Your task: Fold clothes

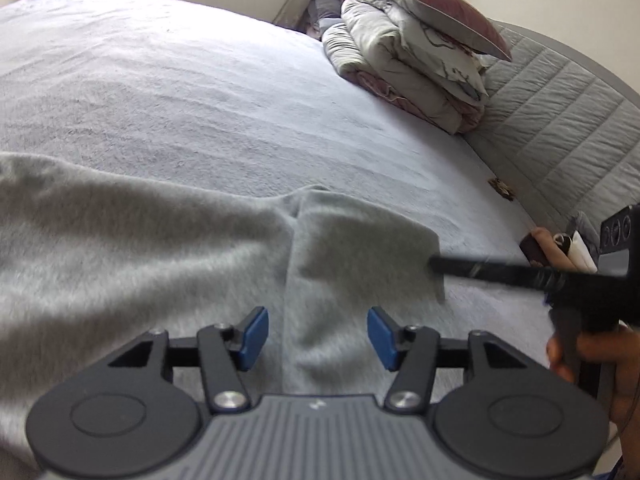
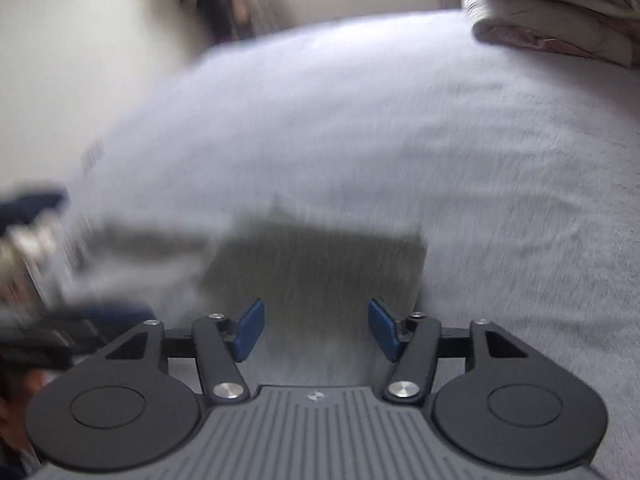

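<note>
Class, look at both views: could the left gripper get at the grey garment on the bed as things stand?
Probably yes: the left gripper has its jaws open right over the grey garment, with nothing between them.

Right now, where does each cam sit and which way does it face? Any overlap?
Left wrist: on the left tool, facing across the bed at a grey garment toward the bedding pile and headboard; the right tool and a hand show.
Right wrist: on the right tool, open, low over the garment, blurred; the left tool shows at the left edge.
Shared: garment, bed, bedding pile.
</note>
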The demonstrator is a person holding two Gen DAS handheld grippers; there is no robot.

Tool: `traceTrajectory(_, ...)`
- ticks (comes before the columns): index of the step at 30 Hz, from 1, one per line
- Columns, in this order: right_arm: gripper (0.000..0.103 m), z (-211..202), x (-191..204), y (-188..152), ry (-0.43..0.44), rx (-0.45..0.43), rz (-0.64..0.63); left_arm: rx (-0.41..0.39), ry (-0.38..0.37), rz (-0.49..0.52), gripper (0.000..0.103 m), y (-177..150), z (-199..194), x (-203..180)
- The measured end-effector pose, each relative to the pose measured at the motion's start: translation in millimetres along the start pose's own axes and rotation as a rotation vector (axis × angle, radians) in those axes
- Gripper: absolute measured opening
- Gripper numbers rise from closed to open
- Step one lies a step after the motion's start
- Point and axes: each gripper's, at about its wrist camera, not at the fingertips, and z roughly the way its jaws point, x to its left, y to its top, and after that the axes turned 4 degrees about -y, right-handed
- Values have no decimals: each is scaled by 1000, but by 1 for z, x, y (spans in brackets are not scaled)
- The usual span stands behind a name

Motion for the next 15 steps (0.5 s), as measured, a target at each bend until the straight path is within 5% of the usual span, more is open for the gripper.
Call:
traceTrajectory(3,65,11,-27,6,-44,11,110,4,11,-10,56,5,4,7)
traceTrajectory(7,65,32,-52,2,31,48,237,9,14,18,56,2,5,7)
traceTrajectory(15,79,56,-54,10,130,-3,260,15,-15,6,56,3,7,14)
